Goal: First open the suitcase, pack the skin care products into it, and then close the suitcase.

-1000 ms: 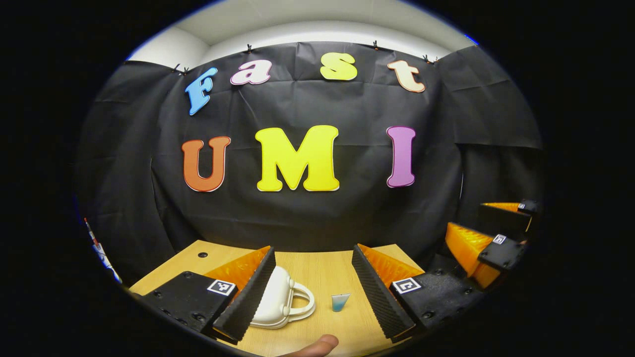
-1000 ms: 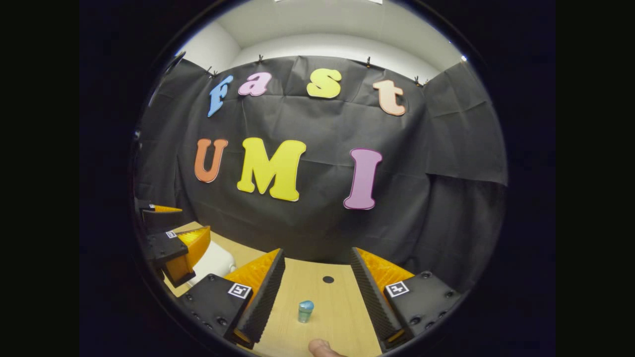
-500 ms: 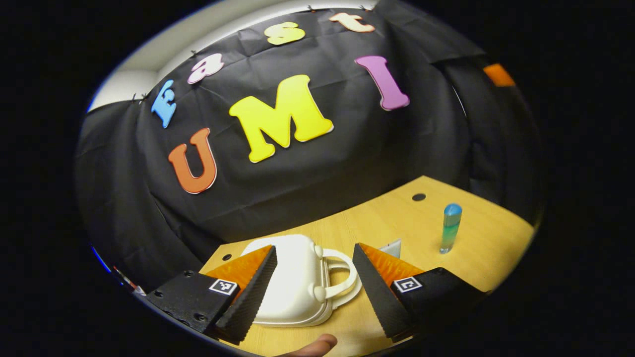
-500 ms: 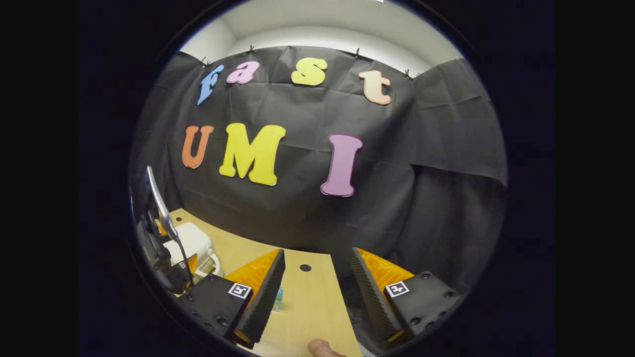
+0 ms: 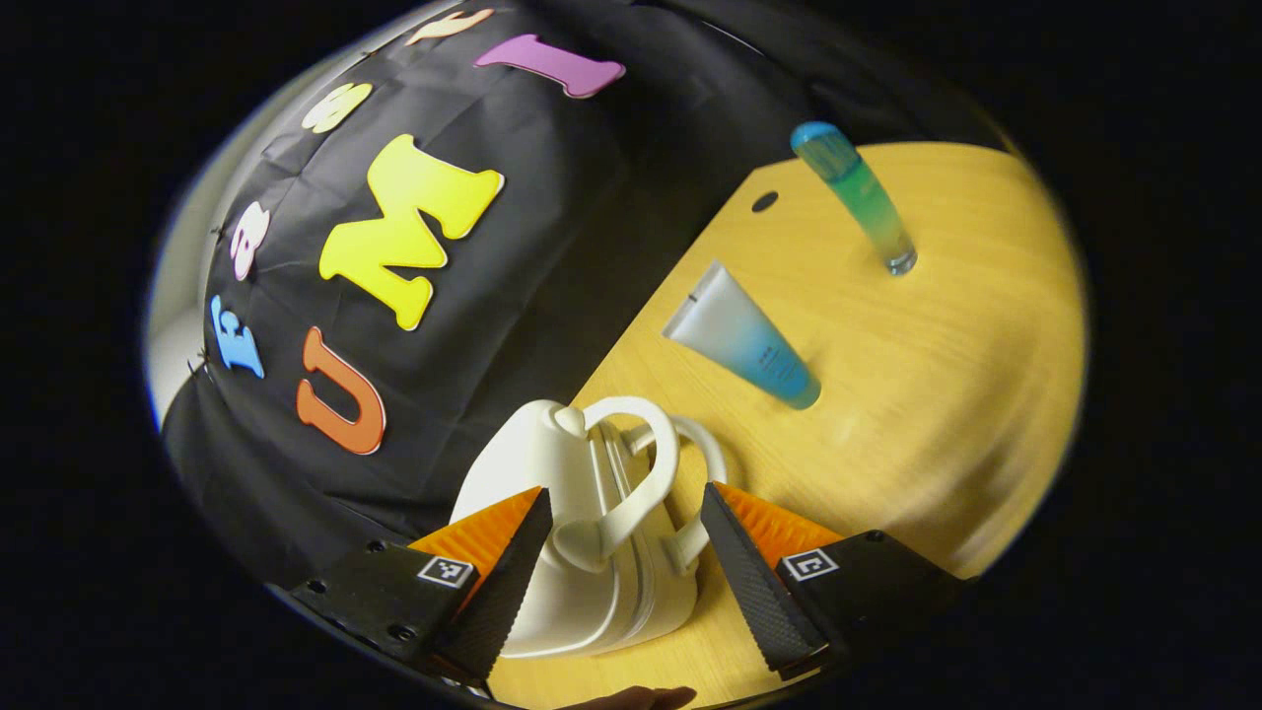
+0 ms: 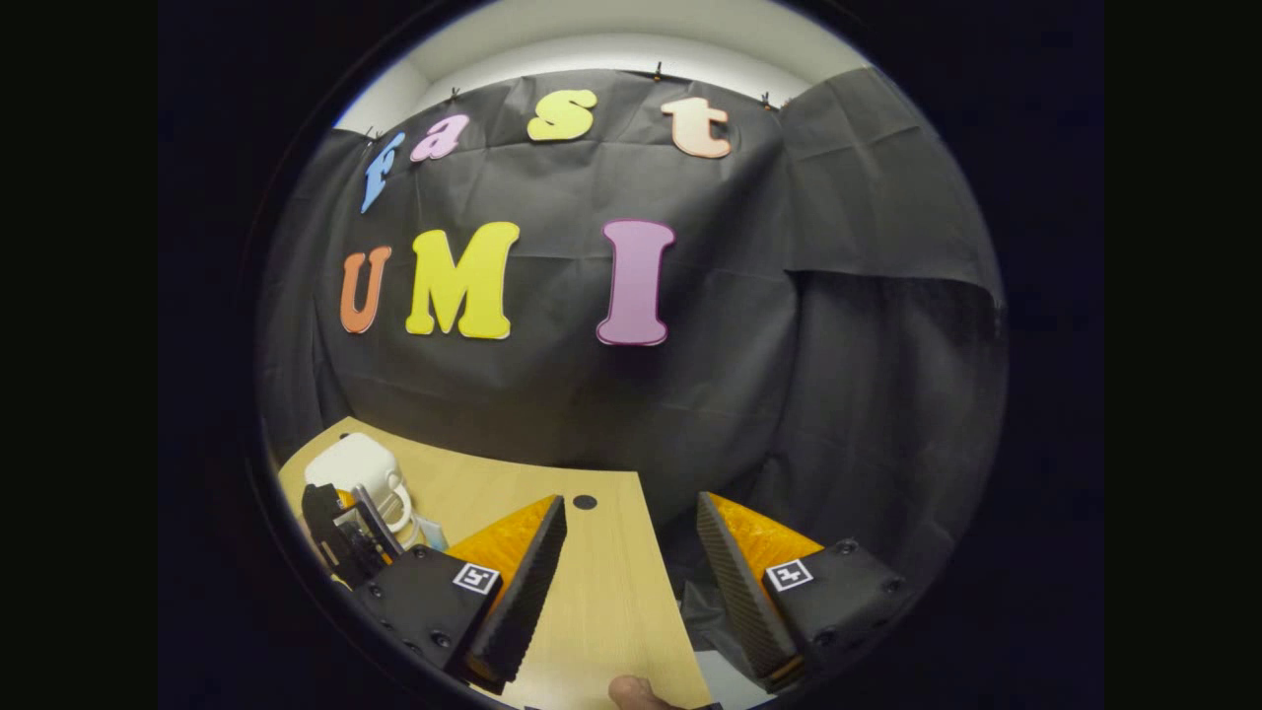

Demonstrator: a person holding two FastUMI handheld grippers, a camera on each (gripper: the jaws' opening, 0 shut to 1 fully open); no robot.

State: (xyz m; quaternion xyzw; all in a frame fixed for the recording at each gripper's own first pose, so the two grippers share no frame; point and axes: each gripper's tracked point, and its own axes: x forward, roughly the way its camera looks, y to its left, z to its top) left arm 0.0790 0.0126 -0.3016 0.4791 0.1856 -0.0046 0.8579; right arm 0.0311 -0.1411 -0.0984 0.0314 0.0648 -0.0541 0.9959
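Suitcase (image 5: pixel 582 532): a small white hard-shell case with twin loop handles, lying shut on the wooden table (image 5: pixel 937 394) near the booth's back wall. In the left gripper view it now sits directly ahead of the left gripper (image 5: pixel 623 562), its handles framed in the gap between the two fingers. A second ago the same view looked level at the wall, with the case low and partly hidden behind one finger; the view has since rolled hard and dropped toward the case. The left jaws stand wide apart and hold nothing; whether a finger already touches the shell cannot be settled from this angle.

Skin care products: a tube (image 5: pixel 741 340) with a blue lower half stands on its cap just beyond the handles, and a slim bottle (image 5: pixel 856 197) with a blue cap stands farther off, well apart from the case. Neither is packed.

Right gripper (image 6: pixel 629 582): jaws wide open and empty, over the bare table edge. Its view has swung away from the bottle it framed a second ago, and now shows the case (image 6: pixel 355 468) far to one side.

Assessment: the opening step is in hand and not yet done. The left gripper's approach suggests the handles or lid seam as the intended purchase. The tube stands near enough to be knocked over when the lid swings.
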